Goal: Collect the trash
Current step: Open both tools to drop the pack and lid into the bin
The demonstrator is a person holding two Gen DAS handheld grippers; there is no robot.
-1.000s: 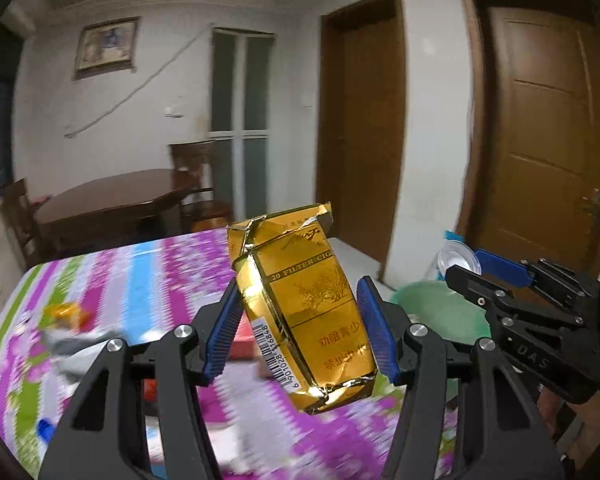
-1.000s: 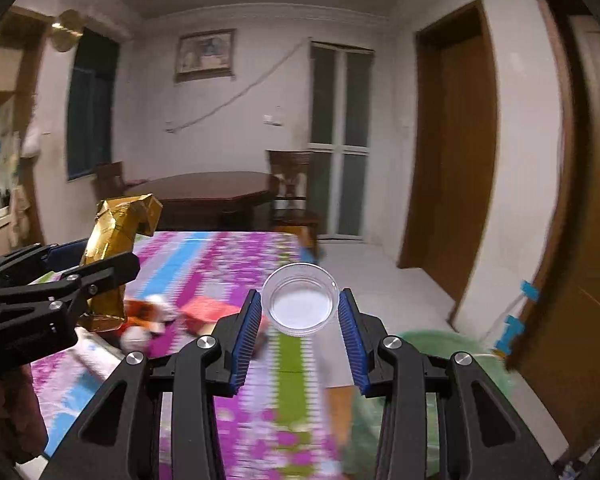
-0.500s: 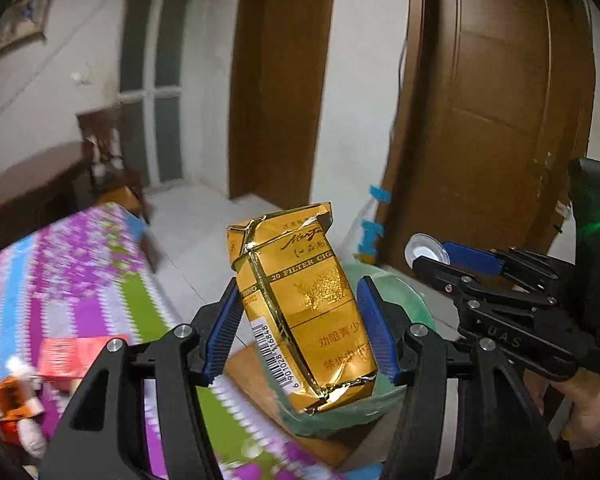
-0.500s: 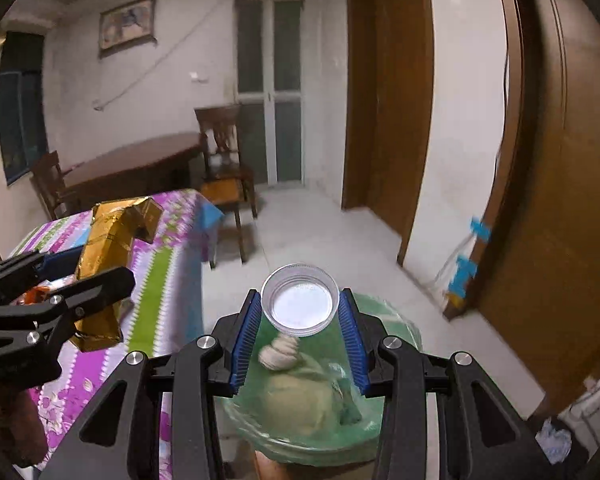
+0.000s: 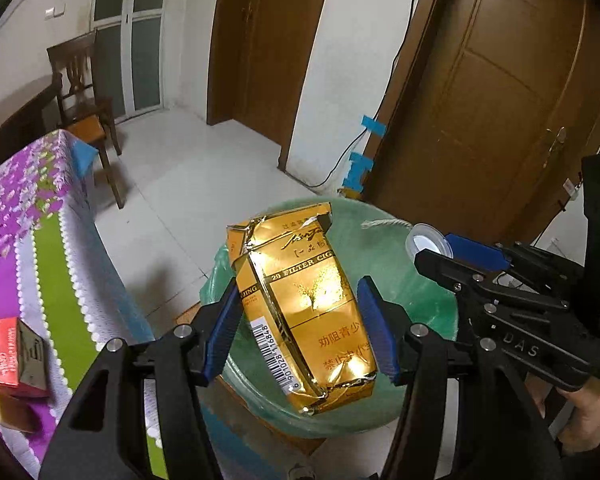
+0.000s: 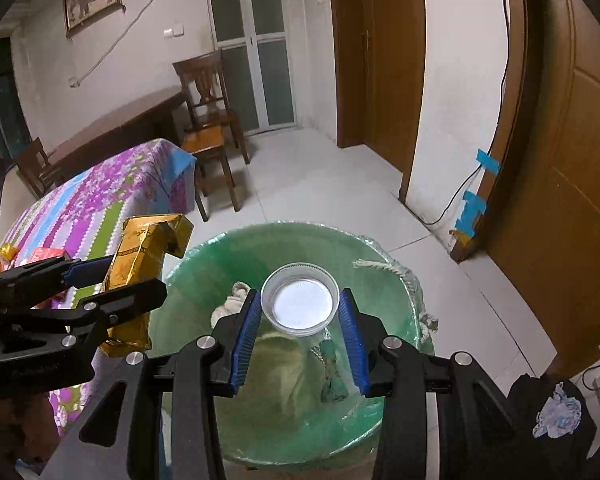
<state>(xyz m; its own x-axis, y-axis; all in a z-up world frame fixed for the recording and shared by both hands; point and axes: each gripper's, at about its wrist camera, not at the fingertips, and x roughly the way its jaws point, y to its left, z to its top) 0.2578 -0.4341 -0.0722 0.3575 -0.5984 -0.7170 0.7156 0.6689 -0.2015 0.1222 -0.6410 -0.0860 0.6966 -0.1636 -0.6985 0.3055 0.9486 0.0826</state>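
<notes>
Your left gripper (image 5: 298,330) clamps the gold cigarette pack (image 5: 306,312) over the green-lined bin (image 6: 388,280); your right gripper (image 6: 300,338) clamps a clear cup (image 6: 300,300) above it. Only the right view shows trash inside. Striped tablecloth (image 5: 56,276) left, tiled floor (image 5: 188,188).

crumpled gold cigarette pack (image 5: 306,312): upright above green-lined bin (image 6: 384,280) | clear lid (image 6: 299,299): above bin
</notes>
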